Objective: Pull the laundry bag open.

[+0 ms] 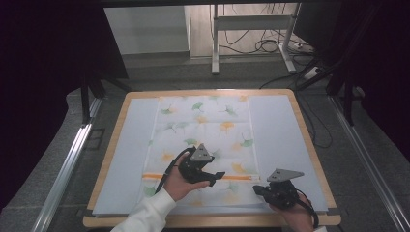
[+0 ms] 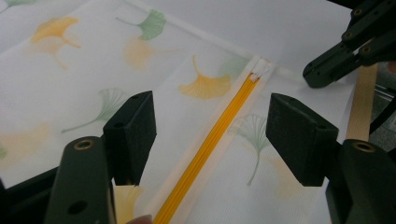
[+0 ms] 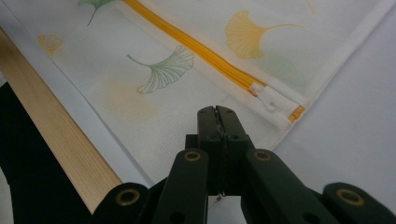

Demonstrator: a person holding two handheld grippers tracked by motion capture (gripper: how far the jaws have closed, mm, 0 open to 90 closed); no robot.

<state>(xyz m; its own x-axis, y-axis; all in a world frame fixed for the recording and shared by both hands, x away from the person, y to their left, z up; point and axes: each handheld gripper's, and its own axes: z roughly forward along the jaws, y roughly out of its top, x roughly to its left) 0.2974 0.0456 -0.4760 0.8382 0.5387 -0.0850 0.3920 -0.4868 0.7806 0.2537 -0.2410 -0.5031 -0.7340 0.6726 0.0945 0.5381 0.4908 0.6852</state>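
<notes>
A white mesh bag [image 1: 203,130] printed with ginkgo leaves lies flat on a pale blue mat [image 1: 280,135]. An orange zipper [image 1: 237,177] runs across its near end, and its white slider [image 3: 271,100] sits at the right end. My left gripper [image 1: 216,178] hovers over the zipper [image 2: 219,126], jaws open with one on either side of it and nothing gripped. My right gripper [image 1: 256,190] is shut, its tips [image 3: 217,112] at the bag's near right corner just short of the slider. I cannot tell if fabric is pinched between them. The right gripper's tips [image 2: 313,77] also appear beyond the zipper's end.
The mat covers a wooden table whose rim [image 3: 56,135] shows along the near edge. Bare mat lies left [image 1: 130,145] and right of the bag. Beyond the table stand a metal frame [image 1: 251,34] and floor cables [image 1: 270,46]. Metal rails [image 1: 67,164] flank the table.
</notes>
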